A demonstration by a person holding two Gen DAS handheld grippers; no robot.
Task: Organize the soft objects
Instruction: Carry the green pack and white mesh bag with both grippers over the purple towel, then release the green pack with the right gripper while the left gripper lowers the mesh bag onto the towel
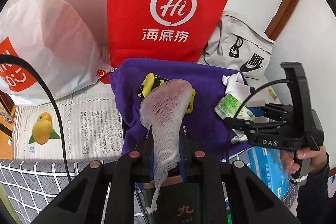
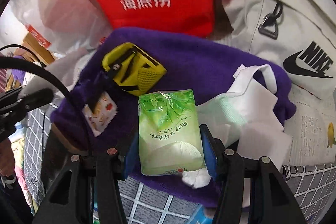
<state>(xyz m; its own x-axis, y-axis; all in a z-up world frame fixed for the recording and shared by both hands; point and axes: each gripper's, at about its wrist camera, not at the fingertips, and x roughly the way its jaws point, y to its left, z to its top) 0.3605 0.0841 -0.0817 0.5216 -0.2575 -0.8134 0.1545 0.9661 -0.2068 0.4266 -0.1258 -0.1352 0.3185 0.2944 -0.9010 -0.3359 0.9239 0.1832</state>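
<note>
My left gripper (image 1: 166, 135) is shut on a white mesh pouch (image 1: 166, 106) and holds it above a purple towel (image 1: 205, 85). A yellow-and-black item (image 1: 148, 81) lies on the towel behind the pouch; it also shows in the right wrist view (image 2: 134, 70). My right gripper (image 2: 168, 135) is shut on a green tissue pack (image 2: 168, 131), which also shows in the left wrist view (image 1: 229, 104), held over the purple towel (image 2: 201, 56). White cloth (image 2: 247, 106) lies on the towel to the right, and a small fruit-print sachet (image 2: 100, 112) to the left.
A red bag (image 1: 168, 7) stands behind the towel, a white plastic bag (image 1: 48, 35) to its left, a grey Nike bag (image 1: 241, 45) to its right. A blue box (image 1: 266, 169) lies under the right gripper. The table has a fruit-print cloth (image 1: 69, 127) and a grid cloth (image 1: 31, 182).
</note>
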